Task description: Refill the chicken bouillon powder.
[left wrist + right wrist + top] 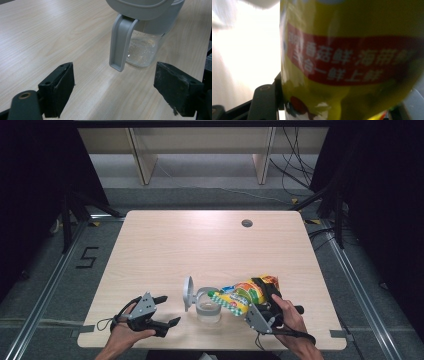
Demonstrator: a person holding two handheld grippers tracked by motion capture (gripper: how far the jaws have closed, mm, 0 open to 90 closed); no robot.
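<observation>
Item 1, right claw (248, 306): sitting at the near right of the tabletop (165, 240), in the person's right hand (290, 317). Its jaws are standing fairly wide and are clamping a yellow snack bag (245, 294). The bag is lying tilted, its far end pointing away from the claw and its near, opened end leaning left toward the jar. In the right gripper view the bag (352, 57) is pressing close between the jaws, showing a red band with white lettering; the picture there is blurred.

Item 2, clear jar (208, 310): standing upright on the tabletop just left of the right claw, between the two claws, directly under the bag's lower end. Its grey lid (188, 293) is hanging open, tipped up on the side toward the left claw. In the left gripper view the jar (143, 51) is showing pale crumbs on its glass, and a grey latch (120, 45) is hanging down its front.

Item 3, left claw (167, 310): resting at the near left, in the left hand (125, 332), jaws spread wide and gripping nothing. The jar is standing just ahead of its jaws, apart from them.
</observation>
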